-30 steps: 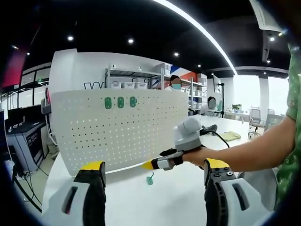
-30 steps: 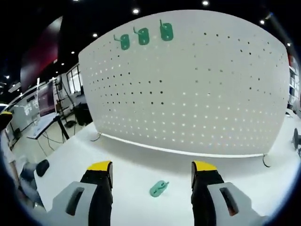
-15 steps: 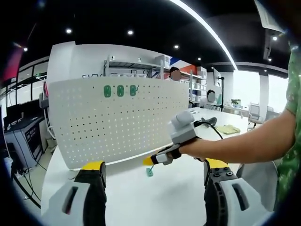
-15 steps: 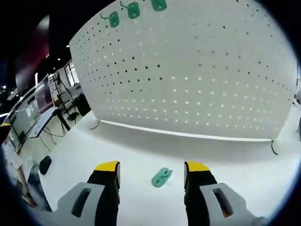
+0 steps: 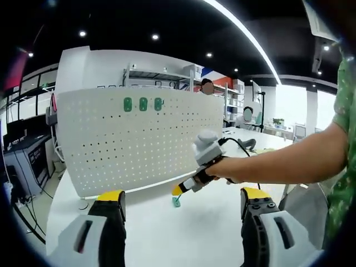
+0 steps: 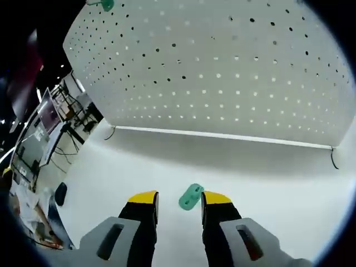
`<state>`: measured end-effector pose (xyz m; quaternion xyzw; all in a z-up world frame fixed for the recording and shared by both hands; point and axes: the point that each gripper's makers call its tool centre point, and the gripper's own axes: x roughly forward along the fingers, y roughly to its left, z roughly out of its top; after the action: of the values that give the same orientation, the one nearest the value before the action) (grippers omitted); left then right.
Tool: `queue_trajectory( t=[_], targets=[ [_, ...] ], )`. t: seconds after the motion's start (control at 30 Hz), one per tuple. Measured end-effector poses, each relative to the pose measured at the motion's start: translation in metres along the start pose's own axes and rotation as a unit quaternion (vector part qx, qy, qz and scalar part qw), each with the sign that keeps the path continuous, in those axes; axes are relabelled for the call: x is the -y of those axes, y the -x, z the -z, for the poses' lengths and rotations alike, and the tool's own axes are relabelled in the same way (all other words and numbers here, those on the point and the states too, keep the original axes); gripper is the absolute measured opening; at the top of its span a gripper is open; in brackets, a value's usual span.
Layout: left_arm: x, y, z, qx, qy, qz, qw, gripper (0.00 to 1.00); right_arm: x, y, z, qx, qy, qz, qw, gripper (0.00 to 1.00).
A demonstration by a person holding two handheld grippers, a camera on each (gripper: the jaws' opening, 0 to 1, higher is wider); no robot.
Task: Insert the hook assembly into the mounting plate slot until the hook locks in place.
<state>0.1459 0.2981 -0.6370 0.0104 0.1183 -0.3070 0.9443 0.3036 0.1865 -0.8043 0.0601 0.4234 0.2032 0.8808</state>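
Straddling the green hook (image 6: 191, 196) on the table (image 6: 278, 194), the right gripper (image 6: 179, 200) jaws stand narrowly parted.

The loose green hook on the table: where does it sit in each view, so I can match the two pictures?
Left gripper view: the green hook lies low centre on the table, just below the right gripper.
Right gripper view: low centre, just beyond the jaw tips.
Shared landmark: the white pegboard behind it.
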Motion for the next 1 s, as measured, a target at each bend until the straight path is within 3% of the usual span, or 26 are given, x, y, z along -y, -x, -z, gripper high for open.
queue_trajectory(
  t=[0.17, 0.33, 0.67, 1.0],
  targets=[
    [-0.001, -0.001, 0.000, 0.001, 0.000, 0.003, 1.0000, 0.87, 0.003, -0.005, 0.000, -0.018, -0.053, -0.011, 0.9983, 0.26],
    [-0.001, -0.002, 0.000, 0.001, 0.000, 0.005, 1.0000, 0.87, 0.001, -0.007, 0.003, -0.041, -0.071, -0.018, 0.9965, 0.22],
    [-0.005, 0.000, 0.000, 0.005, 0.001, 0.003, 1.0000, 0.86, 0.002, -0.015, 0.013, -0.079, -0.097, -0.023, 0.9919, 0.19],
    [-0.007, -0.001, 0.000, 0.005, 0.002, 0.003, 1.0000, 0.85, 0.003, -0.025, 0.013, -0.118, -0.089, -0.021, 0.9887, 0.16]
  ],
)
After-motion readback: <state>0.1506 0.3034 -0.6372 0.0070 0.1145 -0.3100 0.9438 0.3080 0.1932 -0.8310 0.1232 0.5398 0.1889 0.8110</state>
